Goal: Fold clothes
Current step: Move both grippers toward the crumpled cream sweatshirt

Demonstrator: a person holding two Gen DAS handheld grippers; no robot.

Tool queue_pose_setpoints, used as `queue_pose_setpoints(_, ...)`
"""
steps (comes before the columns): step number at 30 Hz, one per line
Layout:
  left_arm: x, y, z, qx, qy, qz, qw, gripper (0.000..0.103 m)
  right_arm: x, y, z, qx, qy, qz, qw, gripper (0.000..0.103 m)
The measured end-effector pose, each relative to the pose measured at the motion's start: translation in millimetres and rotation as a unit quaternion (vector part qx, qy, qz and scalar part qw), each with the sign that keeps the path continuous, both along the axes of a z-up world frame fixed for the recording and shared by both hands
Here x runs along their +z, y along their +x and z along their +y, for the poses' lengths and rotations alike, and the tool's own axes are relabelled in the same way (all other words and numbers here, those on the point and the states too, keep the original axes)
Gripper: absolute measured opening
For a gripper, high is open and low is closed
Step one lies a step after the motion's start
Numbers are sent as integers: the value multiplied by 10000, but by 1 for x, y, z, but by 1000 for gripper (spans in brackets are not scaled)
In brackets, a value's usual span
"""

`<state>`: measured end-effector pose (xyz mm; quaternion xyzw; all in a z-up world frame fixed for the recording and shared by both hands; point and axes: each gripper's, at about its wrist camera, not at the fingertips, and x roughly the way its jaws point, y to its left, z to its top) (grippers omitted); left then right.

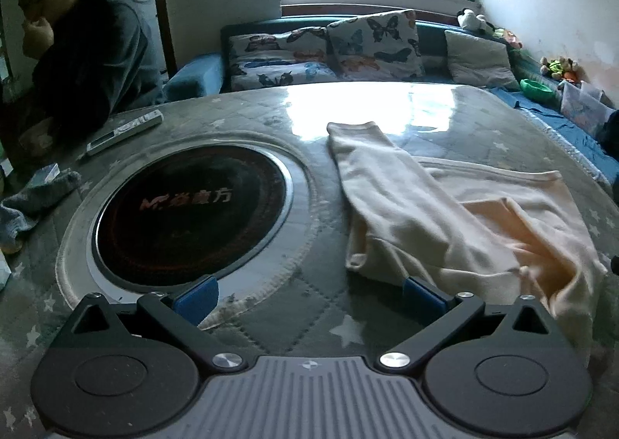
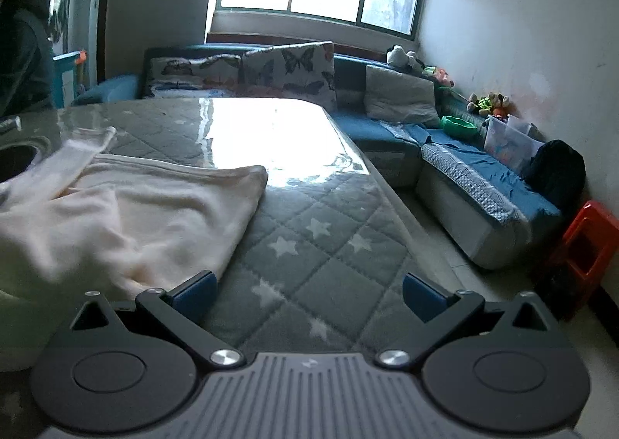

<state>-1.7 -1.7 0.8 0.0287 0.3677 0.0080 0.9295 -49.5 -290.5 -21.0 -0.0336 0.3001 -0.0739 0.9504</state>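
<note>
A cream long-sleeved garment (image 1: 456, 218) lies partly folded on the grey star-quilted table cover (image 1: 309, 307), one sleeve stretched toward the far side. My left gripper (image 1: 309, 294) is open and empty, hovering over the cover just left of the garment's near edge. The garment also shows in the right wrist view (image 2: 135, 214), at the left. My right gripper (image 2: 309, 294) is open and empty above the bare quilted cover (image 2: 309, 245), to the right of the garment's near corner.
A round black cooktop (image 1: 193, 207) is set in the table, left of the garment. A remote (image 1: 123, 131) and a grey cloth (image 1: 35, 199) lie at the left. A person (image 1: 77, 52) leans there. A blue sofa (image 2: 483, 183) and red stool (image 2: 580, 249) stand beyond the table's right edge.
</note>
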Motion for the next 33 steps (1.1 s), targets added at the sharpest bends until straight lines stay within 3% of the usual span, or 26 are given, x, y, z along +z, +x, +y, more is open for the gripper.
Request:
queue_pose_setpoints(9,7,-15,-14,-67,-66,51,9999,103,19,-43,23,539,281,-353,9975,103)
queue_pose_setpoints(16,7,-22,-23,-51,-116,151,9998,103,30,-51,44,561,545,53,9969,103)
queue_pose_setpoints(33,-1,-28,-35,-76,-94,376,9992,103,30,-53,51,630,793,288,9944,103)
